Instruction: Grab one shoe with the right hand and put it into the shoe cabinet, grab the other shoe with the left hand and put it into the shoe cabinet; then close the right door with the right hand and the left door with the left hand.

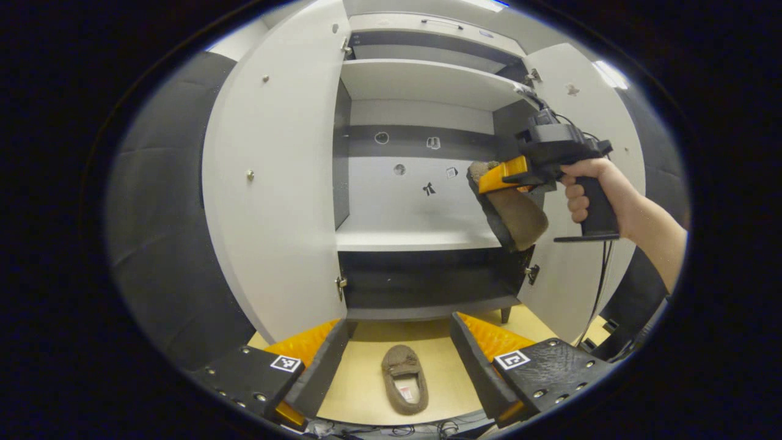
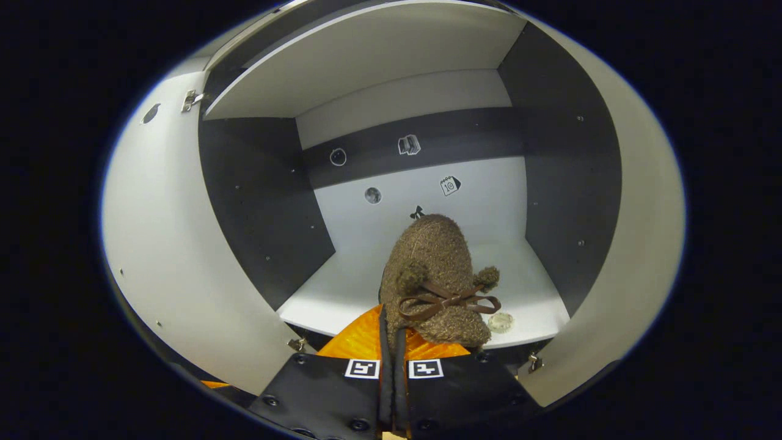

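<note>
At cabinet (image 1: 421, 232) front – right hand-held gripper (image 2: 394, 360) clamps one shoe (image 2: 437, 275), left hand-held gripper (image 1: 397, 360) wide above 2nd shoe (image 1: 404, 379).

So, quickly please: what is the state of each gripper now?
Left gripper: open, holding nothing, above the slipper on the floor.
Right gripper: shut on the brown slipper, at the cabinet shelf.

Light wooden floor (image 1: 366, 391) carries brown slipper (image 1: 404, 379), lying flat, opening up, before shoe cabinet (image 1: 421, 232). White middle shelf (image 2: 342, 293) bears small clear object (image 2: 501, 321) near front edge, possibly glass.
</note>
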### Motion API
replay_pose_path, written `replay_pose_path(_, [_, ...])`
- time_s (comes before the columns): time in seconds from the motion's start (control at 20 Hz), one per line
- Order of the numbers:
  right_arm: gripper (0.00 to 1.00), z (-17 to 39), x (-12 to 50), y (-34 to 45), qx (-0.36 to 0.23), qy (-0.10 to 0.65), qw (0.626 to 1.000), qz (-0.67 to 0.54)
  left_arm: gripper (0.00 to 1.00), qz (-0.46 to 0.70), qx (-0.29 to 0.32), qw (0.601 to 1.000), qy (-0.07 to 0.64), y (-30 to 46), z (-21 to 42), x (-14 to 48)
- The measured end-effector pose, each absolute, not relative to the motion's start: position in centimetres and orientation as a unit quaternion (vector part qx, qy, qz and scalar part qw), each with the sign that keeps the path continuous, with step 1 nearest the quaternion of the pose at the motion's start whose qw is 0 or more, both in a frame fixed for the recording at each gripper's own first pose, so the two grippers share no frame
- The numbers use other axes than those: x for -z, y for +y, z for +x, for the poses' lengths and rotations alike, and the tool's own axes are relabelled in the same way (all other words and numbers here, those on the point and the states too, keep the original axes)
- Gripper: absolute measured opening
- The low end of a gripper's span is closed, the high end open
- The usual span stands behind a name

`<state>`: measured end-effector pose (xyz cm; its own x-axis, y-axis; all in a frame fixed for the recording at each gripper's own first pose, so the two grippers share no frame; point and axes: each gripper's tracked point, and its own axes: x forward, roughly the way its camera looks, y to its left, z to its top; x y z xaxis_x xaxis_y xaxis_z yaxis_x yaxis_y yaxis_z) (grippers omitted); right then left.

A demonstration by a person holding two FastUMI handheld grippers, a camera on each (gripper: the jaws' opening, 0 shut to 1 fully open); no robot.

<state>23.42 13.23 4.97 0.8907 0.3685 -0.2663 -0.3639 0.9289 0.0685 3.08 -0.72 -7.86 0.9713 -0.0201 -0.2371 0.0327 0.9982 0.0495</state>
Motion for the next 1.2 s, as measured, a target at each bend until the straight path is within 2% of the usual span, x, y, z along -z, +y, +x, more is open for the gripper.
replay_pose_path(0.05, [0.0, 24.3, -5.5, 13.2, -0.186, 0.133, 0.973, 0.005, 1.0, 0.029, 0.012, 0.992, 0.119, -0.7, 3.1, 7.9])
replay_pose_path(0.1, [0.03, 25.1, -5.8, 13.3, -0.185, 0.128, 0.974, 0.001, 0.98, 0.029, 0.009, 0.992, 0.119, -0.7, 3.3, 7.9])
replay_pose_path(0.15, [0.03, 25.9, -6.2, 13.4, -0.185, 0.123, 0.975, -0.002, 1.0, 0.028, 0.006, 0.993, 0.118, -0.6, 3.4, 7.9])
replay_pose_path(0.25, [0.03, 27.6, -6.9, 13.6, -0.185, 0.112, 0.976, -0.006, 0.98, 0.026, -0.003, 0.993, 0.112, -0.5, 3.7, 7.5])
replay_pose_path(0.3, [0.03, 28.5, -7.0, 13.6, -0.182, 0.105, 0.978, -0.008, 1.0, 0.027, -0.008, 0.994, 0.109, -0.5, 3.9, 7.2])
replay_pose_path(0.5, [0.03, 31.9, -7.3, 13.4, -0.169, 0.076, 0.983, -0.018, 0.98, 0.034, -0.042, 0.994, 0.09, 0.3, 4.3, 5.9])
replay_pose_path(0.6, [0.03, 33.3, -7.7, 13.8, -0.172, 0.062, 0.983, -0.022, 1.0, 0.035, -0.057, 0.994, 0.088, 0.6, 4.6, 5.6])
replay_pose_path(0.8, [0.03, 36.3, -8.2, 13.9, -0.155, 0.012, 0.987, -0.048, 0.98, 0.036, -0.083, 0.992, 0.087, 1.3, 4.5, 5.2])
replay_pose_path(0.9, [0.03, 36.9, -7.3, 13.8, -0.149, 0.011, 0.987, -0.056, 1.0, 0.039, -0.096, 0.991, 0.085, 1.7, 4.1, 5.1])
replay_pose_path(0.95, [0.03, 37.3, -6.7, 14.0, -0.148, 0.014, 0.987, -0.056, 0.98, 0.039, -0.102, 0.99, 0.084, 1.9, 4.0, 5.2])
replay_pose_path(1.2, [0.04, 37.9, -5.7, 14.0, -0.134, -0.005, 0.989, -0.059, 0.98, 0.027, -0.118, 0.988, 0.09, 2.6, 3.6, 5.7])
